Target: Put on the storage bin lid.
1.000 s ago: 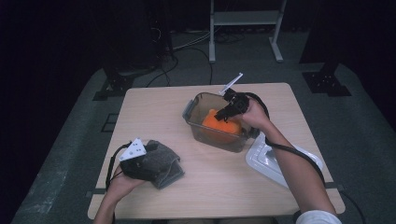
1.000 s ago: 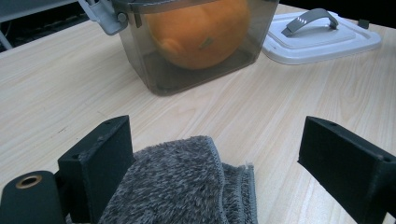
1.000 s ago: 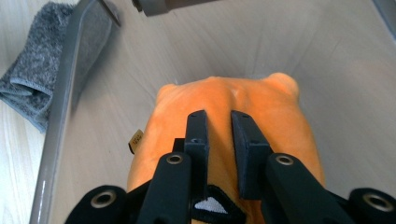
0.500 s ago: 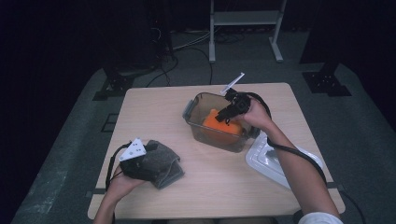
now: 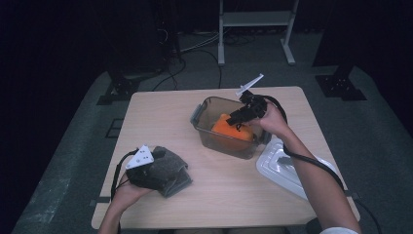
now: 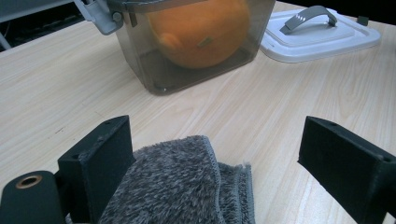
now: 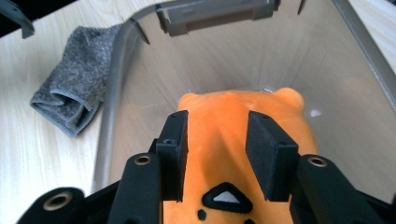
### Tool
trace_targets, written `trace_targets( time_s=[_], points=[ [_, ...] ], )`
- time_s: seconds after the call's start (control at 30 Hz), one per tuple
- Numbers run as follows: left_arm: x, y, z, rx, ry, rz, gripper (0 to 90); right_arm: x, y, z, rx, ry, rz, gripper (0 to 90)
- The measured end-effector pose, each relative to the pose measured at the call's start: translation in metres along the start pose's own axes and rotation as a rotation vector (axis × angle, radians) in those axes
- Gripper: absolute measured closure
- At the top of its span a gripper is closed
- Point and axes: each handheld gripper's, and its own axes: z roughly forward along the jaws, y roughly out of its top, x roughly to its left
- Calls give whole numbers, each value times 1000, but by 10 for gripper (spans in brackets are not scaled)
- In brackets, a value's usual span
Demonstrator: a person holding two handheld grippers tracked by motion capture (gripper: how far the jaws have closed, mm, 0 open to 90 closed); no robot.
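An orange plush toy (image 5: 231,127) lies inside a translucent grey container (image 5: 229,146) at the middle of the table. My right gripper (image 5: 238,117) reaches down into the container from the right. In the right gripper view its jaws (image 7: 217,149) have just been opening and now stand apart on either side of a ridge of the toy (image 7: 261,107), not pressing on it. My left gripper (image 5: 158,168) rests at the front left on a folded grey towel (image 5: 173,173). Its jaws (image 6: 224,154) are wide open over the towel (image 6: 177,186).
The container's white lid (image 5: 287,168) with a grey handle lies on the table right of the container, near the right edge. A latch hangs on the container's left end (image 5: 196,116). Bare wood lies between towel and container.
The right gripper stays over the toy in the container with hardly any shift. The left hand has not moved on the towel.
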Motion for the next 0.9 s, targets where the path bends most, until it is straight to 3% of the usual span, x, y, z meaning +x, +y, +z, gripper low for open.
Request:
trace_targets(
  time_s=[0.37, 0.9],
  points=[
    [-1, -1, 0, 2, 4, 0, 91, 13, -10, -29, -74, 9, -33, 522],
    [1, -1, -3, -5, 19, -9, 87, 25, -45, -77, -154, -10, -35, 442]
  ],
)
